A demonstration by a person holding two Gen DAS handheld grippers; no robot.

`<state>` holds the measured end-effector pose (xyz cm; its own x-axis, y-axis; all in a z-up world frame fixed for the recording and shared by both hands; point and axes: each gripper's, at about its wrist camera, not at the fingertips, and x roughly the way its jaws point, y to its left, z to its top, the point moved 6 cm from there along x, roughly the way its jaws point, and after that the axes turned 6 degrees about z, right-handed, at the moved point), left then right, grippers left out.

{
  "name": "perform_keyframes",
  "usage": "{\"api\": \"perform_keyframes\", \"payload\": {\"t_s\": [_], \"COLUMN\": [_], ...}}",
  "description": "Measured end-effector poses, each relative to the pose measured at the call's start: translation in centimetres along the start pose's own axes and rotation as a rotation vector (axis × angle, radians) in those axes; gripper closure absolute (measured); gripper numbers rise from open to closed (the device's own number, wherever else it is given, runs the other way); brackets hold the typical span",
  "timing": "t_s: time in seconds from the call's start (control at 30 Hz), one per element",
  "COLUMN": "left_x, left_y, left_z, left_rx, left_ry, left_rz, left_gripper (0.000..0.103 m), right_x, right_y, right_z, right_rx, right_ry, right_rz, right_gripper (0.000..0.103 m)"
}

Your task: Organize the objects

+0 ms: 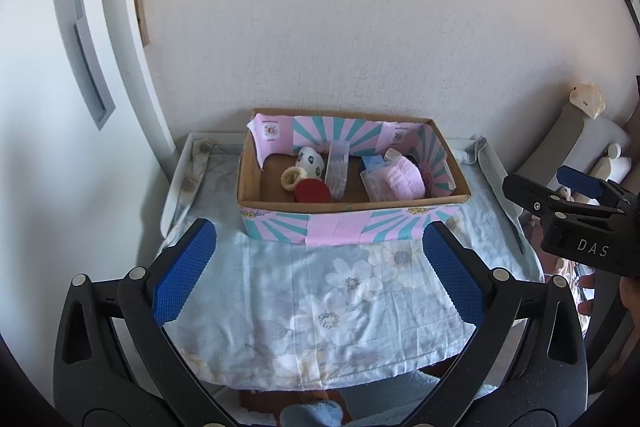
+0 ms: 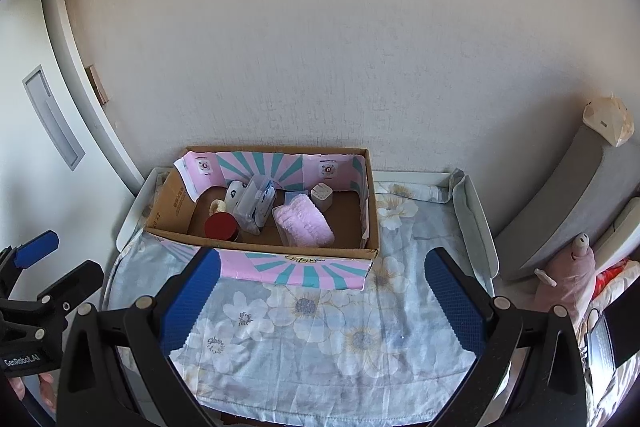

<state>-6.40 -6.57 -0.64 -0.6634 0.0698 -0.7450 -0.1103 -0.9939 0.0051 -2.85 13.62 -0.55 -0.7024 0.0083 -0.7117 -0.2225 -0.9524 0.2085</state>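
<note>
Left gripper (image 1: 320,267) and right gripper (image 2: 322,297) are held wide apart, nothing gripped. Pink towel (image 2: 306,225), red lid (image 2: 220,225) are seen inside cardboard box (image 2: 276,248).

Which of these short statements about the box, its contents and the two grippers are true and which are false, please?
1. The red lid lies inside the cardboard box. True.
2. The left gripper holds the pink cloth. False: it is open and empty; the cloth lies in the box.
3. The box stands on a flowered sheet. True.
4. The right gripper is shut. False: it is open.
</note>
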Motion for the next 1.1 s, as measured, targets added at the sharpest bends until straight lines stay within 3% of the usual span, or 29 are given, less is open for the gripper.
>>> {"api": "perform_keyframes", "payload": {"t_s": [1.1], "left_x": [0.43], "left_y": [0.06], "left_z": [-0.27], "left_rx": [0.001], "left_ry": [0.011], "left_rz": [0.01], "left_gripper": [0.0], "right_x": [0.08], "right_y": [-0.58], "right_z": [0.27], "right_rx": [0.011], "right_ry": [-0.008], "right_rz": [-0.018], "right_gripper": [0.001]}}
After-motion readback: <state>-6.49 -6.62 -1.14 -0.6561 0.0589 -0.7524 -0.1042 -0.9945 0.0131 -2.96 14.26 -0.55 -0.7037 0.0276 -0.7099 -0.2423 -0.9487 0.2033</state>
